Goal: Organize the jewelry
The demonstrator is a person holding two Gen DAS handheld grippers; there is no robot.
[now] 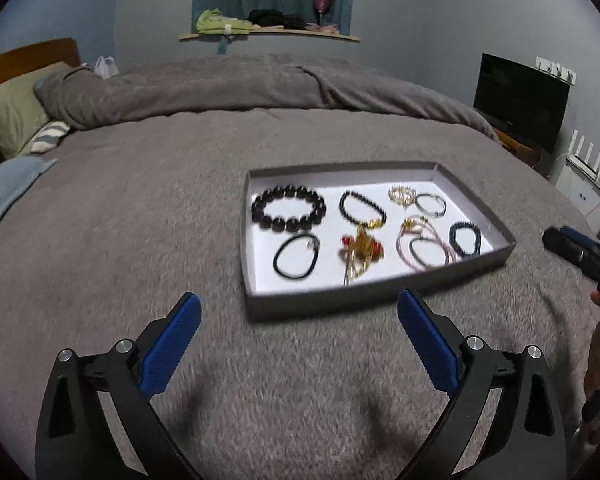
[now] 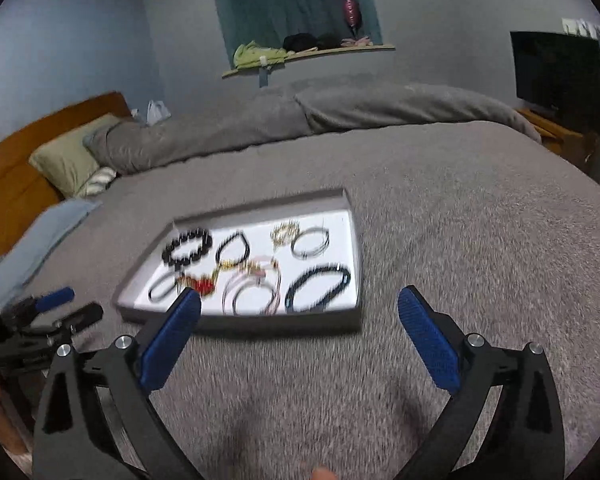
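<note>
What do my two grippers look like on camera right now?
Both match: the left gripper and right gripper have matte black curved arms with triangular cut-outs, silver round pivot bolts, and ribbed blue fingers. No cables or printed markings are visible.

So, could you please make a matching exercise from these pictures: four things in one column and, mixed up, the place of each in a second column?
Things:
1. big-bead bracelet
2. dark TV
3. green pillow
4. left gripper

Places:
A. by the wooden headboard
B. far-left corner of the tray
C. open, over the blanket in front of the tray
D. beside the bed, against the wall

Pairs: 1-B, 2-D, 3-A, 4-C
</note>
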